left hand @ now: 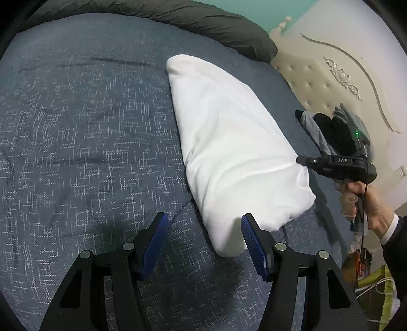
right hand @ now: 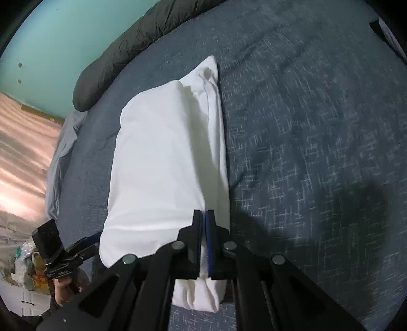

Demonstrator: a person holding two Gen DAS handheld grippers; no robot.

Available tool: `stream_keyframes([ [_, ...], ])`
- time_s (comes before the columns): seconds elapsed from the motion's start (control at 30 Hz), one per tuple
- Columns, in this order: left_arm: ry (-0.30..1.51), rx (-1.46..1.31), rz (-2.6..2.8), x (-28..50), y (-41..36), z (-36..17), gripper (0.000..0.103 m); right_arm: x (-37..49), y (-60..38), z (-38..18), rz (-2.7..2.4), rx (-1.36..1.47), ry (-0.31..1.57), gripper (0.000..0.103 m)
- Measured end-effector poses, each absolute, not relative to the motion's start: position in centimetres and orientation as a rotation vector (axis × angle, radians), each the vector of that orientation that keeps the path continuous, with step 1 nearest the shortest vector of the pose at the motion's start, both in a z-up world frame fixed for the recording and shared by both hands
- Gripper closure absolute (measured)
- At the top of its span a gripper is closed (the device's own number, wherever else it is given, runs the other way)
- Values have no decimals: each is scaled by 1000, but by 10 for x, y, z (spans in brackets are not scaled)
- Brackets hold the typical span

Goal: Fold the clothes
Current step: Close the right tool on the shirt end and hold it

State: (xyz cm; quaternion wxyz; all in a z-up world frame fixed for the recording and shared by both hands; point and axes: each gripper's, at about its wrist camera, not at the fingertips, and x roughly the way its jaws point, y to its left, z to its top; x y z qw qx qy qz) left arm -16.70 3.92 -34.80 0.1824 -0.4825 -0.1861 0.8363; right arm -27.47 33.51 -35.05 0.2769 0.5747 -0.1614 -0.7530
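The right gripper (right hand: 204, 216) has its jaws pressed together over the near edge of the folded white garment (right hand: 165, 157); a strip of white cloth shows in the slit between the blue pads, so it is pinching that edge. In the left wrist view the same tool (left hand: 301, 160) reaches in from 3 o'clock, held by a hand (left hand: 368, 203) in a dark sleeve with a white cuff. The left gripper (left hand: 204, 224) stands wide apart, its right-hand pad (left hand: 254, 244) just beside the garment's near corner, its other pad over bare bedding. The garment (left hand: 234, 152) lies as a long bundle on the dark blue bedspread (left hand: 89, 127), running toward 12 o'clock. A dark grey duvet roll (left hand: 178, 17) lies along the far edge; a cream tufted headboard (left hand: 318, 76) stands at 2 o'clock.
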Motion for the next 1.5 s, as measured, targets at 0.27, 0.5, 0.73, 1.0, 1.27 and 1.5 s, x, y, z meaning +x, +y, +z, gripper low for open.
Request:
stream_keyframes([
  [0.27, -531, -1349, 2368, -168, 36, -345, 39, -257, 339, -340, -1992, 1530, -431, 60],
  [0.5, -510, -1354, 2360, -167, 40, -345, 39, -241, 333, -349, -1974, 1530, -332, 96],
  [0.73, -508, -1361, 2352, -168, 42, -346, 39, -248, 365, -339, -2015, 1513, -423, 102],
  [1.0, -516, -1359, 2351, -167, 37, -347, 39, -252, 362, -349, -1986, 1539, -510, 98],
  [1.27, -513, -1363, 2342, -167, 40, -348, 39, -239, 373, -351, -2004, 1577, -501, 65],
  [1.5, -512, -1374, 2335, -170, 42, -351, 39, -232, 363, -361, -1950, 1590, -452, 101],
])
